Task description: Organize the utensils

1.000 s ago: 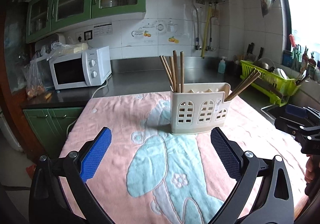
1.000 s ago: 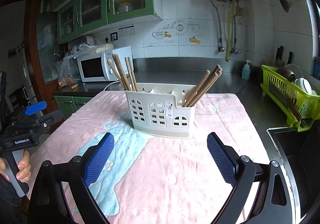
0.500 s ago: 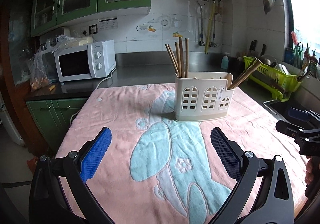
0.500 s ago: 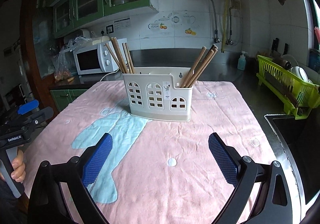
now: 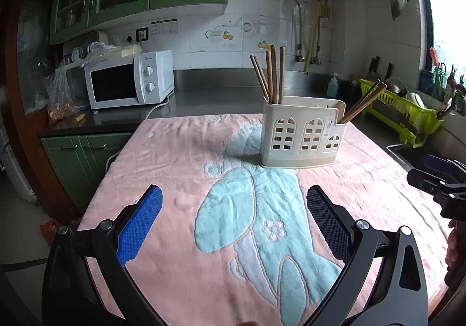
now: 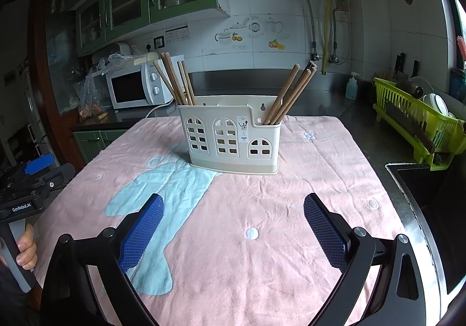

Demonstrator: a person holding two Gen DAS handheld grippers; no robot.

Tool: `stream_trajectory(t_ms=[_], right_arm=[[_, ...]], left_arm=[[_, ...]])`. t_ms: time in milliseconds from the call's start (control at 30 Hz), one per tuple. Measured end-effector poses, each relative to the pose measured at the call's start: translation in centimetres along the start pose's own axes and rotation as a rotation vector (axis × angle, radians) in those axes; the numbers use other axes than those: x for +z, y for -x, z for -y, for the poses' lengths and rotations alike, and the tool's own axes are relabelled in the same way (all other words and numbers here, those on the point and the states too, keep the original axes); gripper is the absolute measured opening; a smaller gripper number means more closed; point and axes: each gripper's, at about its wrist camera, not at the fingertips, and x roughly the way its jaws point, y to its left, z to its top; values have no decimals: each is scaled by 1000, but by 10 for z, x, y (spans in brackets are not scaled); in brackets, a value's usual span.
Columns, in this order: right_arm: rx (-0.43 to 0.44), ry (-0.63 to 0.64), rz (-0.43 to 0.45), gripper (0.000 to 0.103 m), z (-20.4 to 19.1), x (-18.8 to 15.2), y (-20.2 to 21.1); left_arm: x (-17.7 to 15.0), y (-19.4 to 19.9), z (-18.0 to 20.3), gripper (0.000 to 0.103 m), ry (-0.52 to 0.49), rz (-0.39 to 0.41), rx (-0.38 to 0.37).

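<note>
Left gripper [image 5: 234,219] hangs over the pink towel [image 5: 174,157] w/ its jaws spread wide, nothing between the blue pads [image 5: 138,222]. Right gripper [image 6: 231,228] same story: released, fingers apart, empty, low over the towel's near half.

Cream utensil holder [image 6: 231,139] stands upright on the towel toward the far side, well apart from both grippers. One bunch of wooden chopsticks [image 6: 174,79] sits in its left compartment, leaning a bit left in the right wrist view. Second bunch of chopsticks [image 6: 292,93] is in the lower right compartment, tilted hard to the right. Middle compartment: can't tell what's inside.

From the left wrist view the holder [image 5: 303,133] sits right of centre, at the top of the towel's blue bunny shape [image 5: 256,221].

Behind: white microwave [image 5: 129,82] on the dark counter, green dish rack [image 6: 419,119] off to the right beside the sink.
</note>
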Motion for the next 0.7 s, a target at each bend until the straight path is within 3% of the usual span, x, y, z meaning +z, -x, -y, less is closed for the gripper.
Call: stream_trajectory(t_ms=[700], right_arm=[[7, -14, -6, 94, 3, 0, -3]], left_arm=[[-5, -12, 4, 98, 3, -43, 12]])
